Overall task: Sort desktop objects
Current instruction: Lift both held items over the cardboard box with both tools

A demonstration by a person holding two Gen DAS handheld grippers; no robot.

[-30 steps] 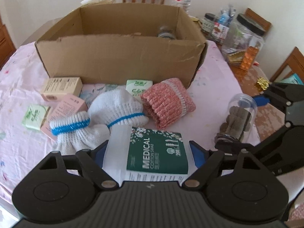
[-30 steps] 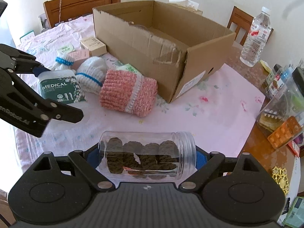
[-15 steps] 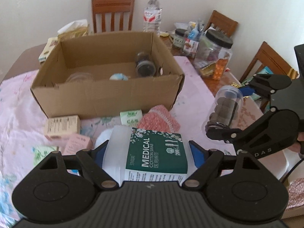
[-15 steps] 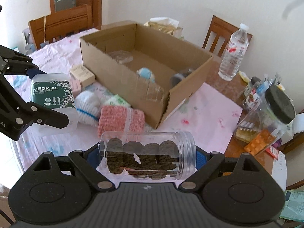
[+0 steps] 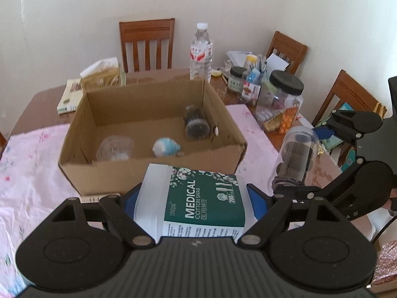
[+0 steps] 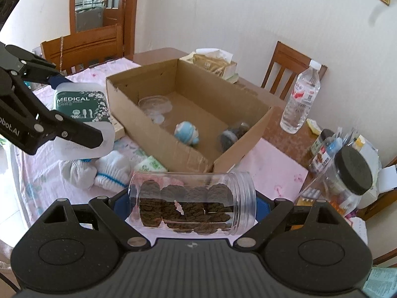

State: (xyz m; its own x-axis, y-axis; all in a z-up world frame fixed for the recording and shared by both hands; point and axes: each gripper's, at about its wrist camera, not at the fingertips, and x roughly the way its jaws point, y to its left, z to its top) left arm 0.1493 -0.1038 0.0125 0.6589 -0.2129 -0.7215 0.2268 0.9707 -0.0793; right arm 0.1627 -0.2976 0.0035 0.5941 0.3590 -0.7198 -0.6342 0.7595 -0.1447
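My left gripper is shut on a white box of medical cotton swabs with a green label, held in the air just in front of the open cardboard box. My right gripper is shut on a clear jar of dark cookies, lying sideways between the fingers, above the table near the box's front corner. The same cotton swab box and cookie jar show in the opposite views. Inside the cardboard box lie a clear container, a small blue-and-white object and a dark-lidded jar.
White socks with blue bands and a green packet lie on the pink tablecloth before the box. A water bottle, a big black-lidded jar, small bottles and a tissue pack crowd the far table. Wooden chairs surround it.
Both grippers have risen and moved toward the cardboard box with their loads; the box's inside now shows fully, and the socks and small packets have dropped out of the left wrist view.
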